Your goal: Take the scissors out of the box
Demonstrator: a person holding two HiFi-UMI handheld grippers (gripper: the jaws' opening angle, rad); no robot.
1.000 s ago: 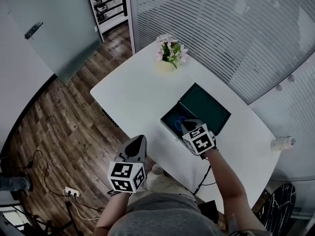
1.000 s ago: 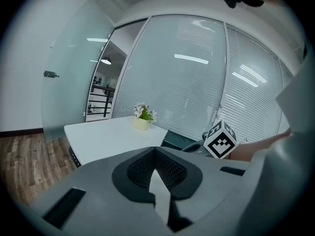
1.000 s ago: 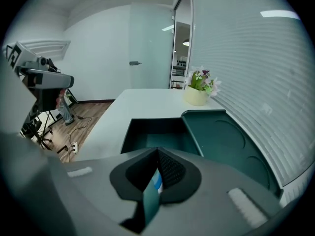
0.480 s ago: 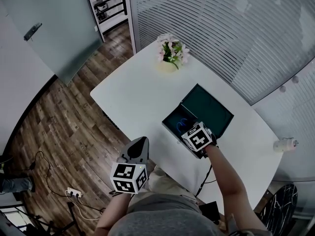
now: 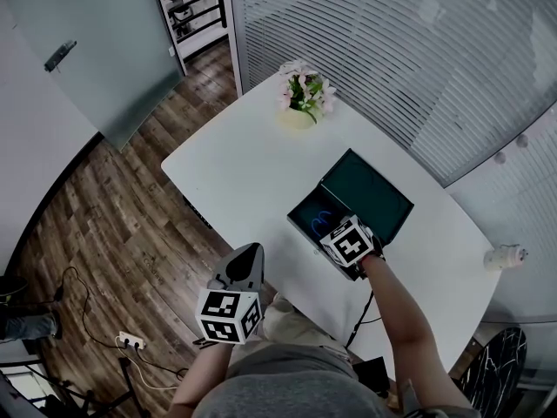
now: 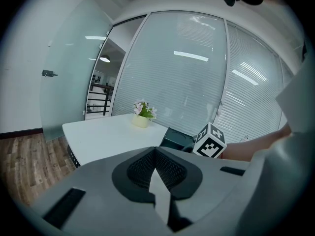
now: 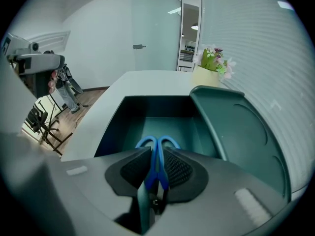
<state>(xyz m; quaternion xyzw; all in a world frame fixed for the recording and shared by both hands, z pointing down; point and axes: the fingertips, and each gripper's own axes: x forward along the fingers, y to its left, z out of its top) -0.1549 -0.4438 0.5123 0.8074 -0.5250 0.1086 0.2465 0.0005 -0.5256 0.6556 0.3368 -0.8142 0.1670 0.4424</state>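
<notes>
Scissors (image 7: pixel 166 142) in the box (image 7: pixel 162 108) sit within the closing right claw (image 7: pixel 156 155), lid (image 7: pixel 241 132) alongside; left claw (image 6: pixel 155 152) closed, empty.

There's the right gripper (image 7: pixel 157 156) low over the open dark green box (image 7: pixel 157 107), jaws closing with the blue scissors (image 7: pixel 159 163) between them, both pads (image 7: pixel 133 171) right up against the handles. The lid (image 7: pixel 241 132) lies open on the right. Beyond the box, a pot of flowers (image 7: pixel 209 73) stands on the white table (image 7: pixel 147 82).

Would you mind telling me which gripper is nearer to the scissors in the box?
Right. The right gripper reaches into the open box, its jaws closing around the blue scissors. The left gripper hangs off the table's near edge, well short of the box.
</notes>
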